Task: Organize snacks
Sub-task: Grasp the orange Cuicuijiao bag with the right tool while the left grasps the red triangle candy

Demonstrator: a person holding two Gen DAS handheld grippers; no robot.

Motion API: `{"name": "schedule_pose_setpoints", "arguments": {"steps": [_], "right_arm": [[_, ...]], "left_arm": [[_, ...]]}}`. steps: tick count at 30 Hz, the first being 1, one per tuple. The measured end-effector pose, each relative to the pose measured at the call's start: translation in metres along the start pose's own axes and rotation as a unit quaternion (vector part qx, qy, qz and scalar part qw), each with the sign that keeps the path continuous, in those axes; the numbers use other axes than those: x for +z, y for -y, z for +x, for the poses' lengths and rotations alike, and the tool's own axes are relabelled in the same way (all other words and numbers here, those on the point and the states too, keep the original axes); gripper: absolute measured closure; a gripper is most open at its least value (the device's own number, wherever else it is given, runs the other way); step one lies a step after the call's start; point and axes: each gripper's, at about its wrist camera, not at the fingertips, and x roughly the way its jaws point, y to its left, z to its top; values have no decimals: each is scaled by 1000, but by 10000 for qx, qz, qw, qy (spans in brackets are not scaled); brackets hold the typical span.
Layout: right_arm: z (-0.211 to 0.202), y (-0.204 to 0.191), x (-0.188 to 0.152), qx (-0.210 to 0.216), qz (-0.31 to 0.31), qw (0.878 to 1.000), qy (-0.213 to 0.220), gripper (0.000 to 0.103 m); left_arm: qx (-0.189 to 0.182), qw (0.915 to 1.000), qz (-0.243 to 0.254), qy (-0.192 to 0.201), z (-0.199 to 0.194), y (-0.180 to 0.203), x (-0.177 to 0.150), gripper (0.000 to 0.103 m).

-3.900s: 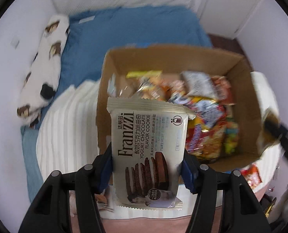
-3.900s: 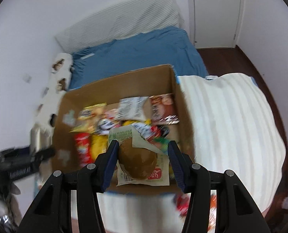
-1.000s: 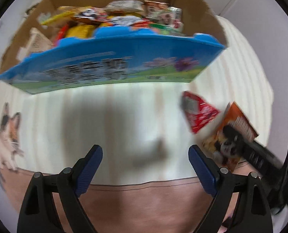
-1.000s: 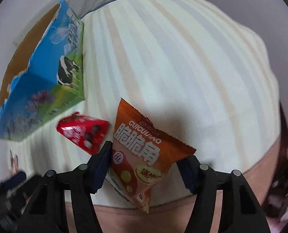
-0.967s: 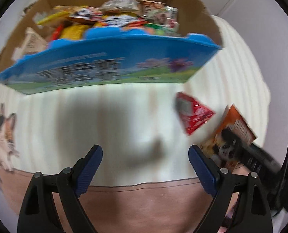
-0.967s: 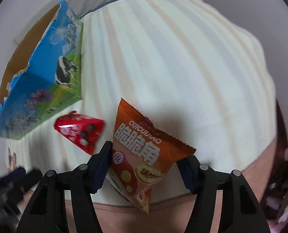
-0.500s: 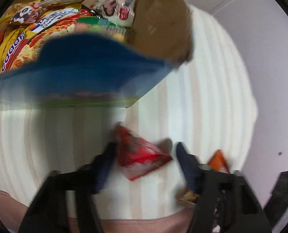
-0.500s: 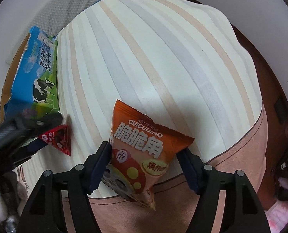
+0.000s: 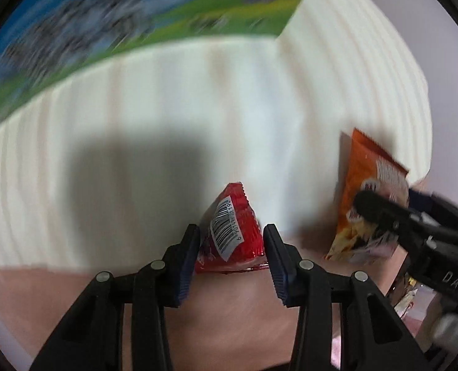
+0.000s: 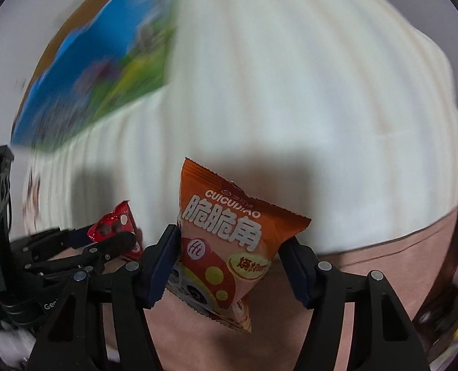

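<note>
My left gripper (image 9: 232, 241) is shut on a small red snack packet (image 9: 229, 228) with a barcode, held at the near edge of the striped white blanket (image 9: 154, 102). The packet also shows in the right wrist view (image 10: 113, 221). My right gripper (image 10: 232, 253) is shut on an orange snack bag (image 10: 226, 235), which appears at the right of the left wrist view (image 9: 365, 198). The cardboard snack box with its blue and green printed side (image 9: 120, 24) stands beyond, at the upper left (image 10: 105, 71). Its contents are hidden.
The blanket's pink border (image 9: 229, 303) runs along the near bed edge. Clutter lies off the bed at the lower right (image 10: 454, 306). The two grippers are close side by side.
My left gripper came down over the red packet and closed on it. My right gripper still holds the orange bag. Both views have swung low, toward the blanket's near edge.
</note>
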Motion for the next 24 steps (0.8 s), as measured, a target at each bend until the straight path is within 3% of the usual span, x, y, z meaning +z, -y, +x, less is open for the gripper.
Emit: {"name": "schedule_pose_setpoints", "arguments": {"steps": [7,11,13,17,20,24], "right_arm": [[23,-50,-36,-217,-753,9963,-360,36],[27,-49,-39,-309,-452,9978,-385,28],[27,-52,-37,-251,-302,9985,-378,9],[22,-51,-41,-352,22,9991,-232,9],[24,-47,-48,-311,368,9986,-215,9],[29,-47,-53,-642,404,9971,-75,9]], "left_arm": [[55,9990,-437,-112,5,-36,-48,63],[-85,9968,-792,-36,11,-50,-50,62],[-96,9961,-874,-2,10,-69,-61,61],[-16,9957,-927,77,8,-81,-70,60],[64,9957,-916,125,16,-65,-70,60],[67,9956,-925,126,21,-63,-71,59]]}}
